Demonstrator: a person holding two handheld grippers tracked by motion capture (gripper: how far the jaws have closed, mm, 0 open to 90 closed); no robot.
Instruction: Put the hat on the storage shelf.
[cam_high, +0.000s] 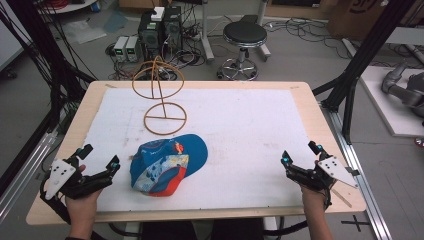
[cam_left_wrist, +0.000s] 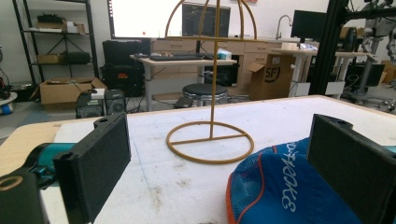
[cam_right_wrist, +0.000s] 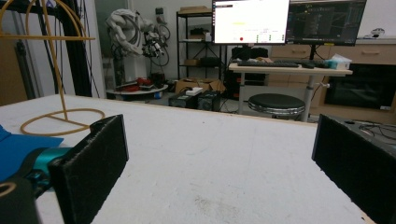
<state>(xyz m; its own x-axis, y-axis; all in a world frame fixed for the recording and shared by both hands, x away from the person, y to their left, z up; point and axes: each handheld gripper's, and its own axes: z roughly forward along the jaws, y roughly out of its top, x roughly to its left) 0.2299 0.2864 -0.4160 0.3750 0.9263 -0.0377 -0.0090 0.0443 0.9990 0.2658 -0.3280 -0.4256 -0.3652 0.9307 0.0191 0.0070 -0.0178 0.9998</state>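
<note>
We are barely started: the cap (cam_high: 167, 165) lies low and centre-left on the surface (cam_high: 240, 130), below the bare wire stand (cam_high: 159, 95), while our left claw (cam_high: 102, 167) and right claw (cam_high: 299, 159) hang open, empty.

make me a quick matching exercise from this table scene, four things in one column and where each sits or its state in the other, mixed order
Things:
1. cap
2. wire stand
3. left gripper
4. right gripper

Places or states:
A. open, near the table's right front corner
B. upright at the back of the white mat
C. open, just left of the cap, not touching it
D. lying on the mat in front of the stand

Pairs: 1-D, 2-B, 3-C, 4-A
</note>
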